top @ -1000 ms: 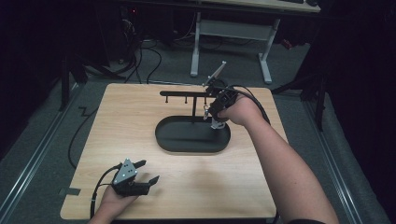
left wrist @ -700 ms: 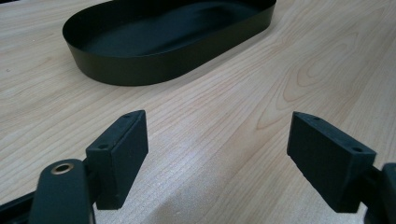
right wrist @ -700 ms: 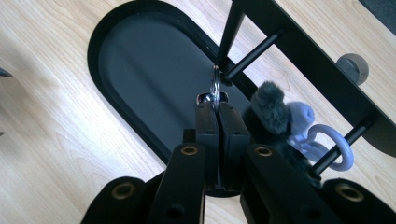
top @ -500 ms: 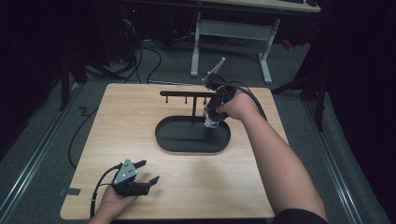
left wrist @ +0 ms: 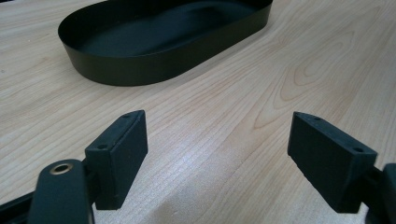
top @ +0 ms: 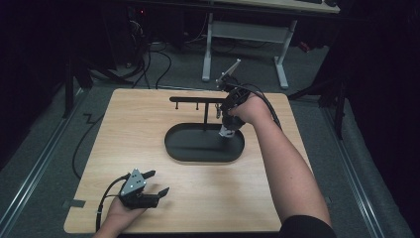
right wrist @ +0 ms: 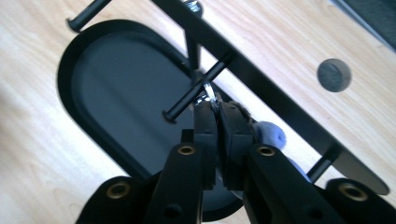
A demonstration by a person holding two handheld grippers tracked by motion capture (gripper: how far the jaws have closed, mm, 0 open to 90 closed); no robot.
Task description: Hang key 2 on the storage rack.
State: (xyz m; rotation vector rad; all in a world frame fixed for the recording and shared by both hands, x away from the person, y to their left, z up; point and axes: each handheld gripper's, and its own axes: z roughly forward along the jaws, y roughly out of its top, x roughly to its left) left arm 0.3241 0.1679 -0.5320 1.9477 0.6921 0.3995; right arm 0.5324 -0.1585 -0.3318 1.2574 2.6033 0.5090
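A black rack (top: 198, 99) with short pegs stands behind a black oval tray (top: 173, 144). My right gripper (top: 221, 115) hangs over the tray's right end, pointing down at the rack. In the right gripper view it (right wrist: 215, 105) is shut on a keychain's metal ring (right wrist: 208, 93), which rests against a peg (right wrist: 187, 100) of the rack (right wrist: 280, 93). I cannot tell whether the ring is threaded on the peg. A blue fuzzy charm (right wrist: 271, 133) dangles behind the jaws; the charm (top: 226, 132) shows pale under the hand. My left gripper (top: 157, 182) rests open at the table's front left, its jaws (left wrist: 217, 154) holding nothing.
The wooden table (top: 124, 129) has bare room left of the tray and along the front. The tray's wall (left wrist: 140, 70) lies ahead of the left gripper. A small grey disc (right wrist: 334, 74) sits in the tabletop beyond the rack. Desk legs and cables stand on the floor behind.
The right gripper has edged slightly up toward the rack's peg with the keychain. The left gripper has not moved.
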